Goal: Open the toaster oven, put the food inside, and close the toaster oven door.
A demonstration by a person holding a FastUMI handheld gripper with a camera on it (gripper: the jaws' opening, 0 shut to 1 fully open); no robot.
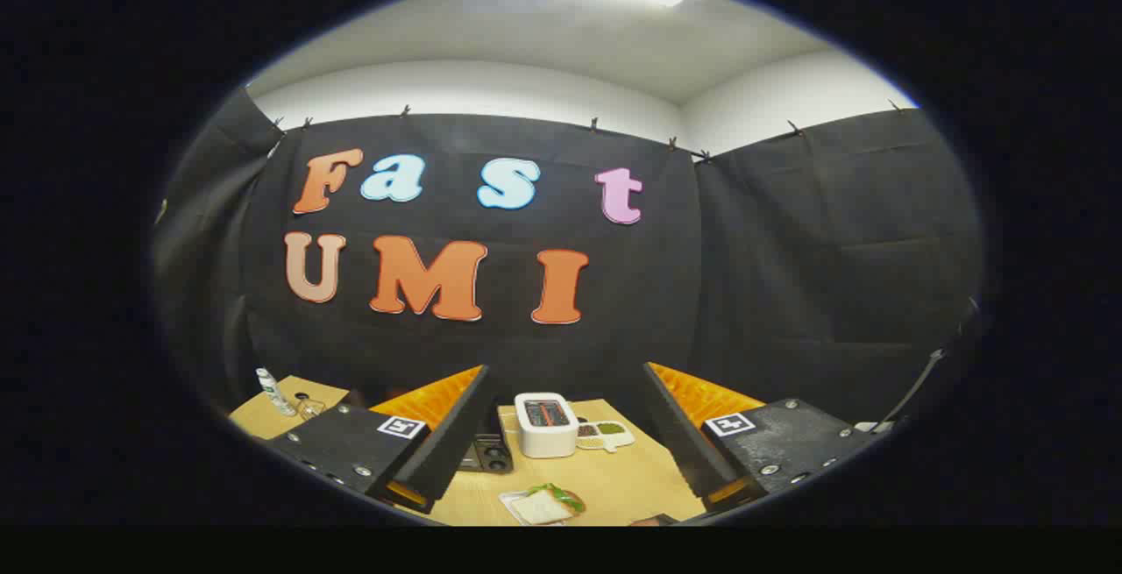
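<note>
Wooden table (614, 482) beyond, gripper (565, 434) spread wide holding nothing, white toaster (545, 425) standing between fingers, sandwich (545, 504) nearer

the gripper (565, 434) hangs high above the wooden table (631, 482) with its fingers spread wide and nothing between them, so open air lies all the way down to the tabletop. beyond the fingers a white toaster (545, 425) stands mid-table, a small divided dish (605, 435) touching its right side and a dark appliance (487, 454) just beside its left. nearer, a sandwich (545, 505) lies apart from the toaster, bare wood between. a bottle (273, 392) stands well off left.
</note>
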